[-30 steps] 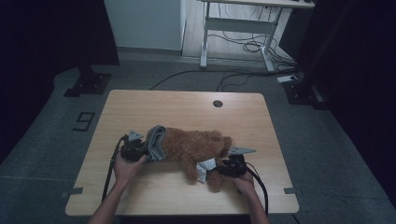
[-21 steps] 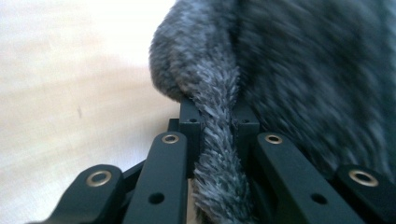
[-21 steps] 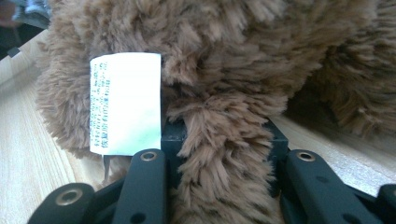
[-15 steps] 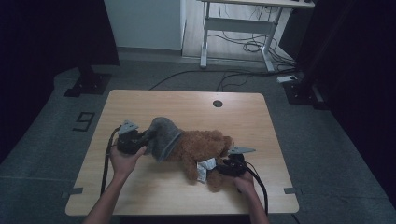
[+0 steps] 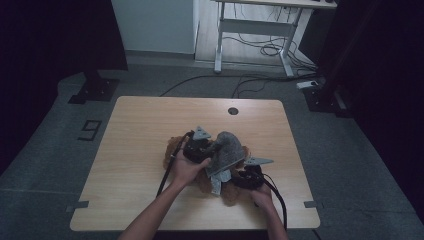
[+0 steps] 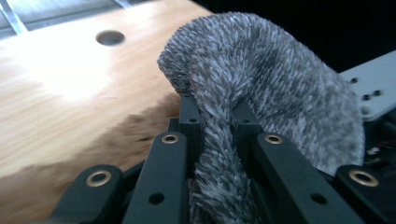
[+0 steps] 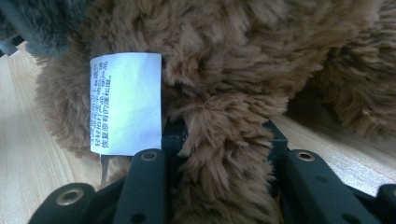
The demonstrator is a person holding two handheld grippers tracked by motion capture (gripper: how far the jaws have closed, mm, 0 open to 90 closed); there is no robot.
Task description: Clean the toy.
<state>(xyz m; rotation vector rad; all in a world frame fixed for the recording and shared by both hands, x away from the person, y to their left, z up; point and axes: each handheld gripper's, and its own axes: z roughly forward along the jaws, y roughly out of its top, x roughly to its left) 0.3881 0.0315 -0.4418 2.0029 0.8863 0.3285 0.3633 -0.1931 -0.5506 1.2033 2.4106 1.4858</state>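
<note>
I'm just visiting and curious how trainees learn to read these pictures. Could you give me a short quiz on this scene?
1. True or false: the left gripper has its fingers shut on the grey furry cloth.
2. What does the right gripper hold? A) a cable B) the brown plush toy C) a cup
3. What white thing hangs from the plush toy in the right gripper view?

Key: 1 true; 2 B; 3 a printed label.
</note>
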